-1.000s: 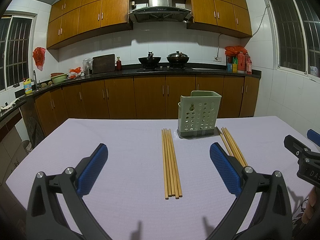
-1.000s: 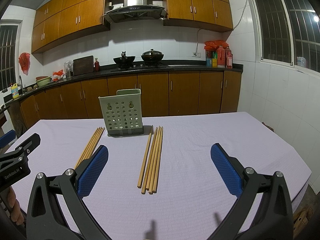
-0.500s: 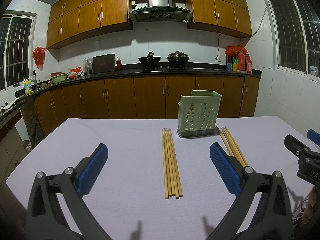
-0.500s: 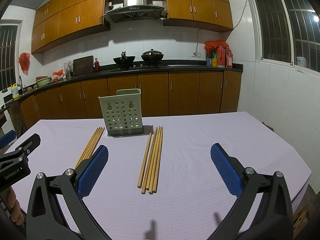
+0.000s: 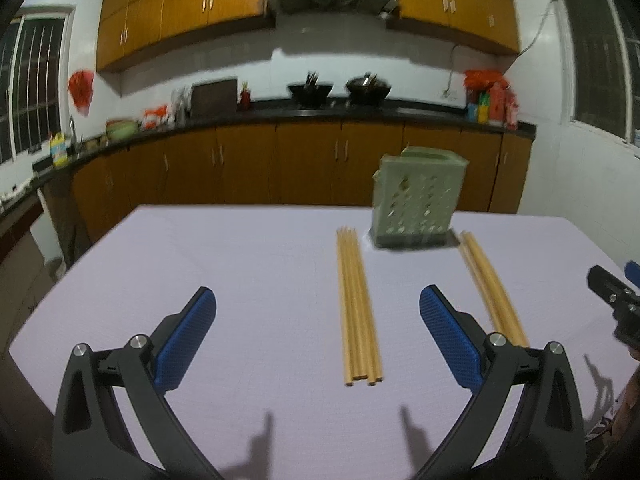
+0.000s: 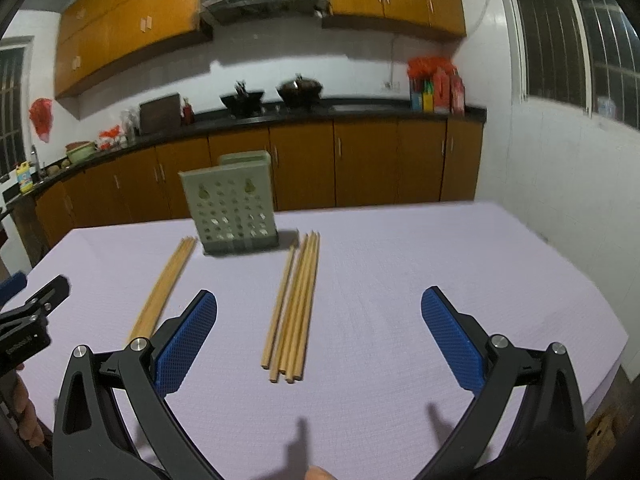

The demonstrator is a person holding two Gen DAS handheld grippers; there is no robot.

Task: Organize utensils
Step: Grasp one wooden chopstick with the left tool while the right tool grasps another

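Note:
A green perforated utensil holder [image 5: 418, 200] stands upright at the far middle of the lilac table [image 5: 240, 264]; it also shows in the right wrist view [image 6: 232, 204]. One bundle of wooden chopsticks [image 5: 357, 308] lies left of the holder, a second bundle [image 5: 490, 288] lies right of it. In the right wrist view the bundles are the left one [image 6: 162, 288] and the right one [image 6: 296, 308]. My left gripper [image 5: 318, 340] is open and empty, just short of the left bundle. My right gripper [image 6: 318, 340] is open and empty, just short of the right bundle.
Wooden kitchen cabinets and a counter [image 5: 320, 112] with woks run behind the table. A tiled wall [image 6: 560, 160] is close on the right. The other gripper shows at the frame edges, the right one [image 5: 616, 304] and the left one [image 6: 32, 320].
Both grippers have moved forward and tilted down toward the chopsticks; the views are blurred by motion. Both stay open. Nothing on the table has moved.

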